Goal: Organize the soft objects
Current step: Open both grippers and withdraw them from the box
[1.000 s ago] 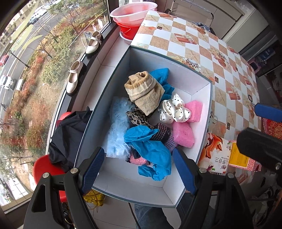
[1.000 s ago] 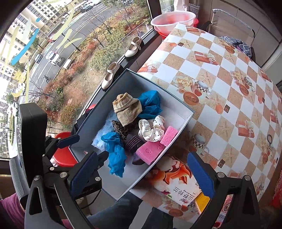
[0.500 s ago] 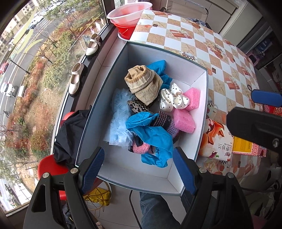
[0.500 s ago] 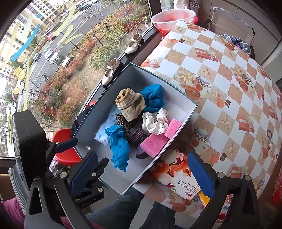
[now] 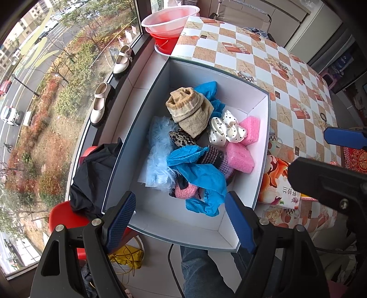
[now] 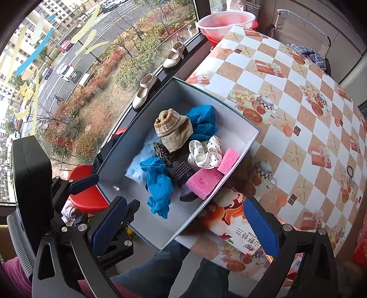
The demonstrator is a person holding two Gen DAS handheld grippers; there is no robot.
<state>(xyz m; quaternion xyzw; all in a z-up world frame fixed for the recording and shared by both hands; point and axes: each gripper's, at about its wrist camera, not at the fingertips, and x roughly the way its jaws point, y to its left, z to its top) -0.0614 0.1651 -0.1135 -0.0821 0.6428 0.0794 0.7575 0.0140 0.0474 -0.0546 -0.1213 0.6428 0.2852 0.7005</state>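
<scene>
A grey cardboard box [image 5: 231, 94] [image 6: 248, 146] with a white inside stands at the table's near edge. In it lie a beige sock [image 5: 190, 110] [image 6: 173, 130], blue cloths [image 5: 199, 174] [image 6: 158, 181], a dotted white scrunchie [image 5: 226, 130] [image 6: 205, 150], pink sponges [image 5: 239, 155] [image 6: 204, 182], a fluffy light blue piece [image 5: 158, 155] and a dark knit piece [image 5: 212, 155]. My left gripper [image 5: 181, 217] is open and empty above the box's near edge. My right gripper [image 6: 183, 224] is open and empty, also near that edge.
The checkered tablecloth [image 6: 298, 96] stretches to the right. A printed packet [image 6: 238, 236] [image 5: 277, 183] lies beside the box. Pink and red basins [image 5: 170, 20] stand at the far end. Shoes [image 5: 99, 107] sit on the window sill. A red chair with black cloth [image 5: 91, 174] is at left.
Both grippers have pulled back and up from the box, so it looks smaller and farther. The things in the box have not moved. Both grippers stay open.
</scene>
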